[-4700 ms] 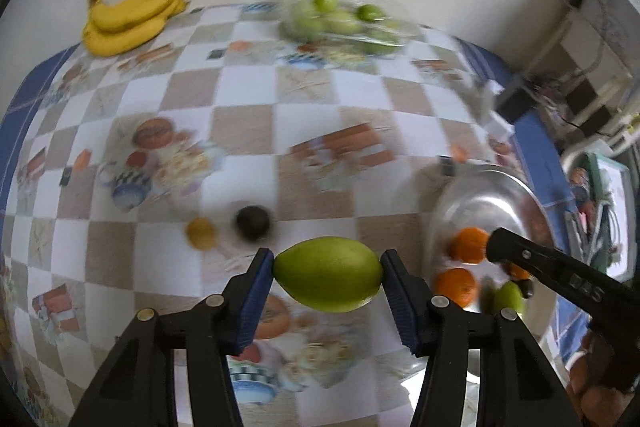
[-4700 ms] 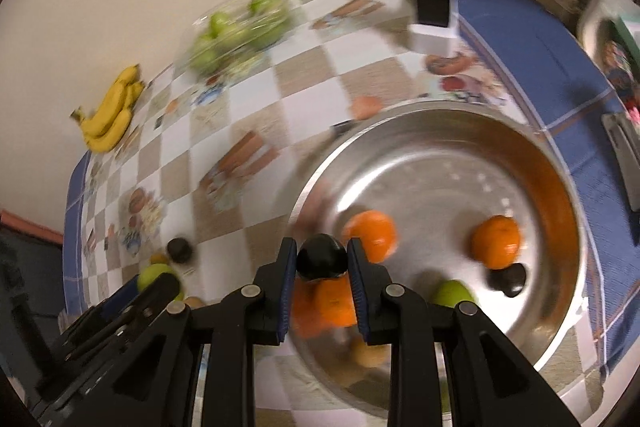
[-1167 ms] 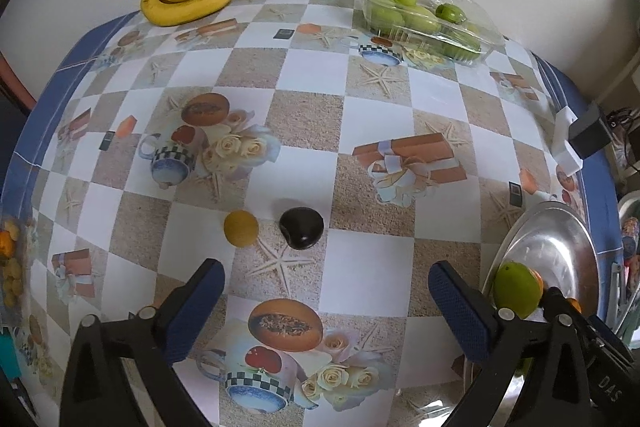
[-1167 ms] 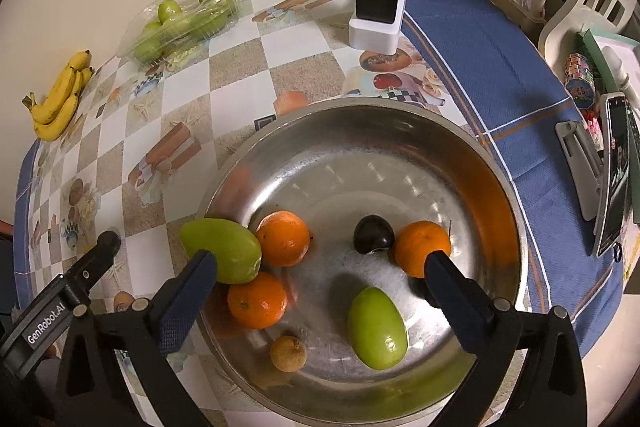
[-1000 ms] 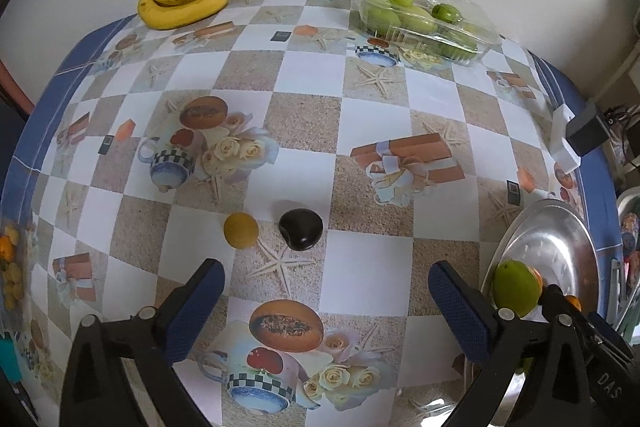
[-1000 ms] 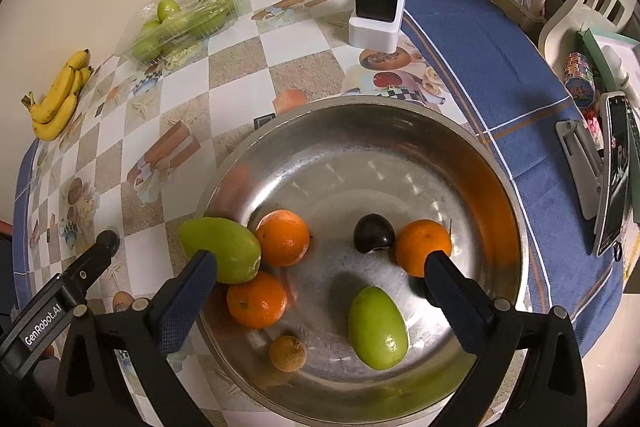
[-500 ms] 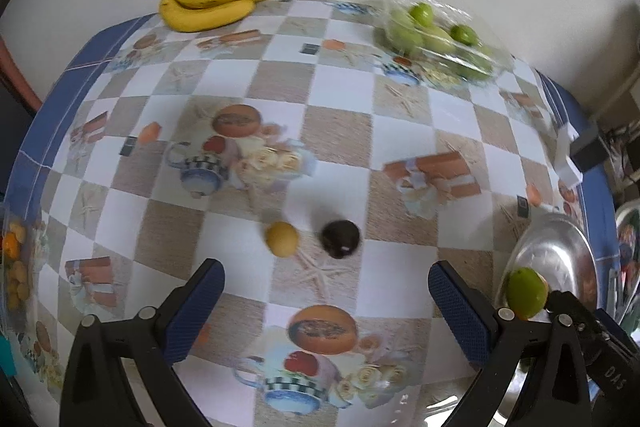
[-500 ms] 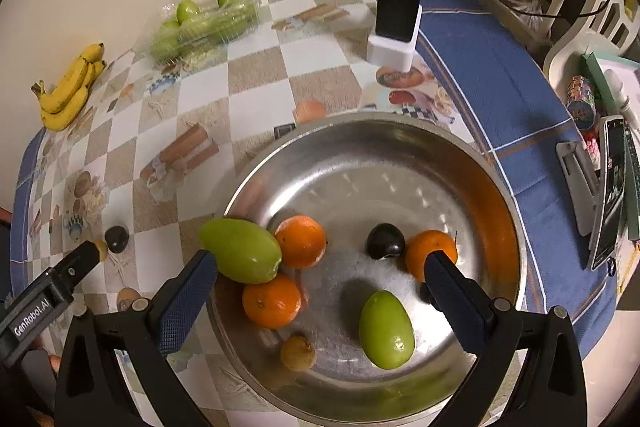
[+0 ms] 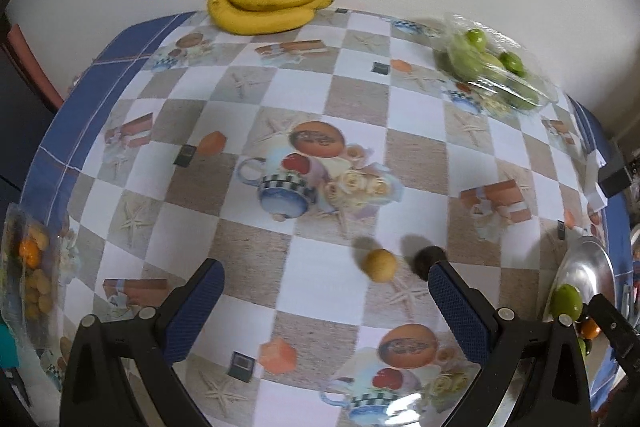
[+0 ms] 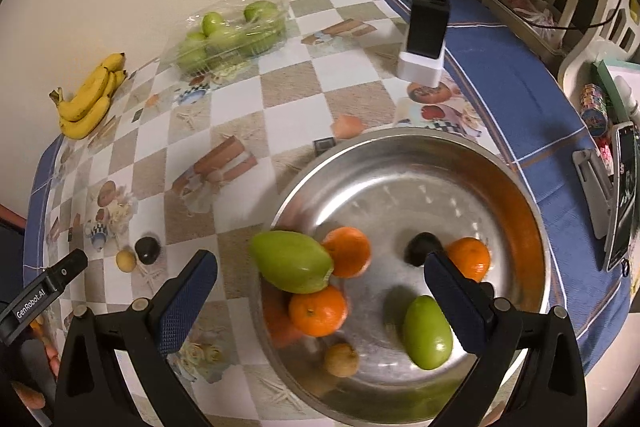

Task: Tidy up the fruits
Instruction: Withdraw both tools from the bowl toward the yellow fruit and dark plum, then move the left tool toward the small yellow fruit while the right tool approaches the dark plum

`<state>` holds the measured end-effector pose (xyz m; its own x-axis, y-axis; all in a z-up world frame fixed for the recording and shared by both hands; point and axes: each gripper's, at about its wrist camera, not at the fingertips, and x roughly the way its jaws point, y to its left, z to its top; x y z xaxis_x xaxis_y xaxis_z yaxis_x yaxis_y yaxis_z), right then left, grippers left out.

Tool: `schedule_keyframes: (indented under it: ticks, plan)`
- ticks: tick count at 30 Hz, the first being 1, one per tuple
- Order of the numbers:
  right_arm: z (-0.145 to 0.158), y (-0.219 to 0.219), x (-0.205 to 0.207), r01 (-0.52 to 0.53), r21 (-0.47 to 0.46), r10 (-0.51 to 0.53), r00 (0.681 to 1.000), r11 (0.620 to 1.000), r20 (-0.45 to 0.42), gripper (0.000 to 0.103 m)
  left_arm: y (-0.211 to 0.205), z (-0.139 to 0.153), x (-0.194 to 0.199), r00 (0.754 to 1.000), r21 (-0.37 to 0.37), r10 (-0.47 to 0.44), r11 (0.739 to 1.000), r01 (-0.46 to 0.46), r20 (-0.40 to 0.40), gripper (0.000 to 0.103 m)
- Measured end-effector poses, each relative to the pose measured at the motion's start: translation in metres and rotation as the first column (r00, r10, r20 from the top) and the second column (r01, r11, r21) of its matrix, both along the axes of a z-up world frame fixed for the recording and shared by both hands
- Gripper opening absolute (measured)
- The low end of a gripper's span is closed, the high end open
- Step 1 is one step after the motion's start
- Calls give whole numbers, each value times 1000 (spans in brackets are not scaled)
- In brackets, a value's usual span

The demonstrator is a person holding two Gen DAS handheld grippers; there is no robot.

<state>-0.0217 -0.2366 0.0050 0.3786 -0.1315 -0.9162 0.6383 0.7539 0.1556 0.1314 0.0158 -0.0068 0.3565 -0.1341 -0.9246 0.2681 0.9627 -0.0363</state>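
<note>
My left gripper (image 9: pixel 326 297) is open and empty above the checked tablecloth. A small yellow fruit (image 9: pixel 379 265) and a dark fruit (image 9: pixel 425 259) lie just beyond its right finger; both also show in the right wrist view, the yellow one (image 10: pixel 125 261) beside the dark one (image 10: pixel 147 249). My right gripper (image 10: pixel 320 285) is open and empty over the steel bowl (image 10: pixel 400 155). The bowl holds two green mangoes (image 10: pixel 291 261), several oranges (image 10: pixel 347 251), a dark fruit (image 10: pixel 420 247) and a small brown fruit (image 10: pixel 341 359).
A banana bunch (image 9: pixel 272 1) lies by the far wall. A clear pack of green fruit (image 9: pixel 490 67) sits at the back right. A bag of small oranges (image 9: pixel 32 267) is at the left edge. A black charger on a white block (image 10: pixel 426 35) stands behind the bowl.
Both grippers have let go of their fruit into the bowl and opened. In the last second the left gripper swung left and the right one drew back.
</note>
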Motion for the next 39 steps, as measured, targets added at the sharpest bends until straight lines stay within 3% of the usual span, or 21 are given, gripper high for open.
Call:
schedule_keyframes:
  ticks: [5, 22, 32, 39]
  plan:
    - [2, 18, 14, -38, 7, 38, 999, 999, 11, 103, 17, 0, 7, 1000, 32, 25, 999, -26, 14, 103]
    - [-1, 93, 61, -220, 24, 219, 975, 975, 28, 103, 60, -1, 22, 996, -5, 89, 996, -89, 0, 103]
    - [-14, 115, 79, -265, 61, 264, 964, 962, 27, 103, 77, -7, 27, 992, -11, 127, 992, -127, -15, 103]
    - [-24, 116, 89, -276, 84, 274, 961, 957, 37, 103, 72, -14, 31, 993, -84, 118, 989, -120, -27, 103]
